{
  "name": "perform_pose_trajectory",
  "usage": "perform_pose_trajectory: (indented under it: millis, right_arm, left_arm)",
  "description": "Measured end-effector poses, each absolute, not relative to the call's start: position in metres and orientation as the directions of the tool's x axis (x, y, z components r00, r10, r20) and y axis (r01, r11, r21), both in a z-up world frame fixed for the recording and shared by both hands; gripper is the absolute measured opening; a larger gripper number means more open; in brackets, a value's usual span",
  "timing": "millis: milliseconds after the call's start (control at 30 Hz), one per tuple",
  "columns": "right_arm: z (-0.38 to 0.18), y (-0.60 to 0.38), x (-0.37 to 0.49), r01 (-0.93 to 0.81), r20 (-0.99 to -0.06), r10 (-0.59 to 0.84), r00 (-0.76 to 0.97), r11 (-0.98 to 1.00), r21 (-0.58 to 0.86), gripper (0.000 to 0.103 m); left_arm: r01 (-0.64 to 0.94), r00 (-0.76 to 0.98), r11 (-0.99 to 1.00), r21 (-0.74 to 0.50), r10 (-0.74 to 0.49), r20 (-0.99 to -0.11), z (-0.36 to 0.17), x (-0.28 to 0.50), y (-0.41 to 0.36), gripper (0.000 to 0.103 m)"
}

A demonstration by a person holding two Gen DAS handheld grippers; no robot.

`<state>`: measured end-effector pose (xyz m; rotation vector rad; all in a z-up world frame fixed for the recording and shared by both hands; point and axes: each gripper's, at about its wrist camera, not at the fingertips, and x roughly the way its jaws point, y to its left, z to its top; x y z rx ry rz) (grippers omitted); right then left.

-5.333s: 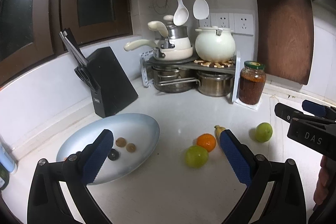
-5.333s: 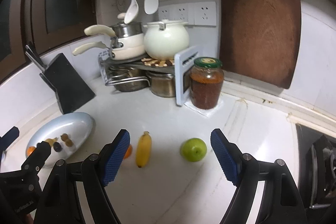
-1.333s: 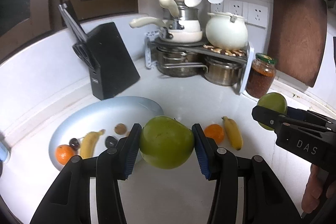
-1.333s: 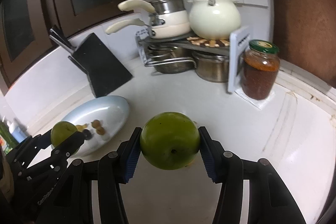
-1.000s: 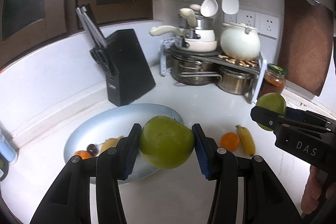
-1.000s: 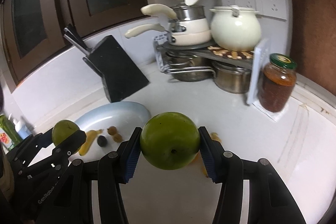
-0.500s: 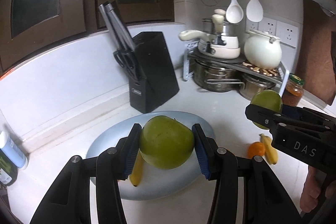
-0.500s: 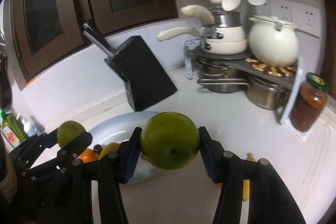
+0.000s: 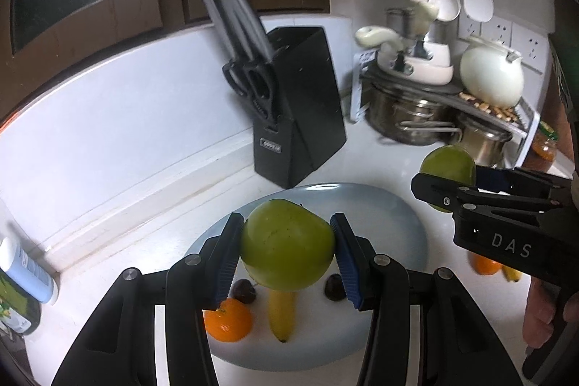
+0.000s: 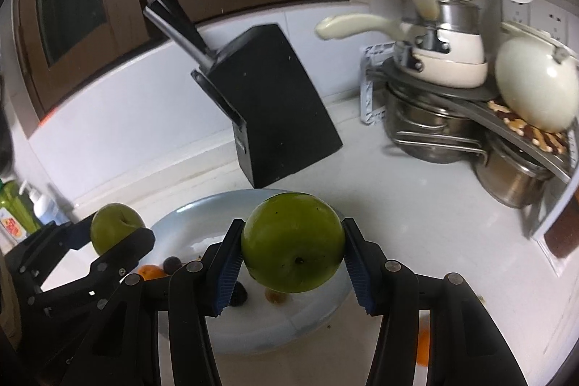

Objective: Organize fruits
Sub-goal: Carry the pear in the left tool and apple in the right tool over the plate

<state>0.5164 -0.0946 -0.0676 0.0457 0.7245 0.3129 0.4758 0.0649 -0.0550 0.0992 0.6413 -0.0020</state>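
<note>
White kitchen counter (image 9: pixel 380 161) in a corner, and both grippers are hanging over the blue-grey plate (image 9: pixel 391 205) with fruit in them. Nearest the lens, the left gripper (image 9: pixel 287 254) is squeezing a green apple (image 9: pixel 287 243) between its blue pads, jaws narrowed right onto it. The right gripper (image 10: pixel 293 250) is doing the same with a second green apple (image 10: pixel 293 241). Under them the plate is already holding an orange (image 9: pixel 228 319), a banana (image 9: pixel 282 315) and a couple of dark round fruits (image 9: pixel 244 290). Further back a black knife block (image 9: pixel 296 104) is sitting just behind the plate, then a rack of pots (image 9: pixel 434 118) in the corner.

What's worrying me: round apples dropped from up here are probably going to roll, knocking the small fruit or running off the shallow rim. Both grippers are also crowding the same plate, so they could bump.

Left view is showing the banana on the plate plus another orange (image 9: pixel 483 264) left on the counter behind the right gripper. Right view is hiding that banana behind its apple, but it's giving a side look at the left gripper's apple
</note>
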Motion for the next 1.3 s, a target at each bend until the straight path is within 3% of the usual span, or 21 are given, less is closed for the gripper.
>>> perform_pose_trajectory:
  millis: [633, 1300]
  right_arm:
    - [-0.126, -0.062, 0.589, -0.295, -0.776, 0.262, 0.573, 0.950, 0.102, 0.054]
    - [-0.154, -0.046, 0.606, -0.303, -0.826, 0.220, 0.519, 0.951, 0.063, 0.054]
  left_arm:
    - [0.053, 0.699, 0.991, 0.121, 0.050, -0.714, -0.109, 0.546, 0.092, 0.048]
    - [0.084, 0.625, 0.988, 0.130, 0.049, -0.779, -0.146, 0.578, 0.095, 0.049]
